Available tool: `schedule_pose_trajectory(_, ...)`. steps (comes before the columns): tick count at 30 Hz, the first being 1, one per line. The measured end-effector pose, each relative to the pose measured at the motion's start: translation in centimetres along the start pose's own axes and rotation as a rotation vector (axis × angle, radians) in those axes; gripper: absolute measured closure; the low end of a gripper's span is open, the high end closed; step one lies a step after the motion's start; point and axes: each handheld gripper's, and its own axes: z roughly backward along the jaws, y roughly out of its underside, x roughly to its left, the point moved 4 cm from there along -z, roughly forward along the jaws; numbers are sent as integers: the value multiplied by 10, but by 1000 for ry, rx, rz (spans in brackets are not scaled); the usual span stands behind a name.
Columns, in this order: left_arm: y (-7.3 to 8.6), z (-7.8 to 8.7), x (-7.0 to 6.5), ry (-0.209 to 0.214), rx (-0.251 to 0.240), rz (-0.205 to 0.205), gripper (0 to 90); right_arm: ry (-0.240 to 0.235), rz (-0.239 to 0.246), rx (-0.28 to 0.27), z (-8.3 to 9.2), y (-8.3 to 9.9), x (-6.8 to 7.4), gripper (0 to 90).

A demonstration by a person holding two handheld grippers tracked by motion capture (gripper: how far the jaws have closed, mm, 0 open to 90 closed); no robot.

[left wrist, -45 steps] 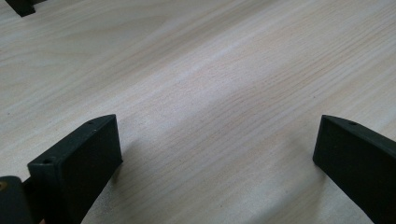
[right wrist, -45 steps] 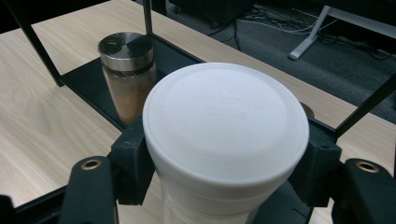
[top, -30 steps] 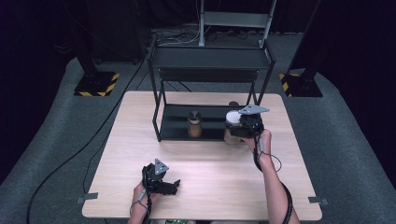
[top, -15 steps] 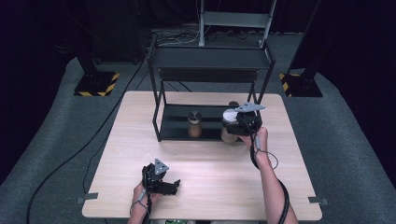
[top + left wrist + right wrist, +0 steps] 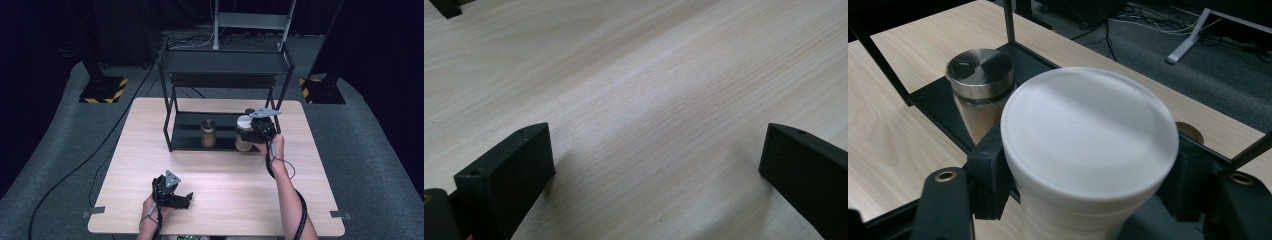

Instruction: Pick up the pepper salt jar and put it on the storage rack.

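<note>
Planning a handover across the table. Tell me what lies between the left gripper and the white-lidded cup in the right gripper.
Only bare wooden tabletop, as the high view shows, between the left gripper and the white-lidded cup that the right gripper clamps at the shelf rack.

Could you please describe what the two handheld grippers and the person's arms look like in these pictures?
Both are black two-fingered tools. The left gripper and the right gripper each carry a grey three-cornered plate on top. Their fingers are flat, matte black blocks with small screw holes. A thin black cable trails from each along the forearm. The forearms are bare, with no sleeves visible.
</note>
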Motion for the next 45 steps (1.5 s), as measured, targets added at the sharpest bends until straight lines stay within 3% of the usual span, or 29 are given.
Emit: schedule_pose_trajectory(45,0,0,-1,-4,-1,-1,8,-42,-11,12,-38,-15,6,334)
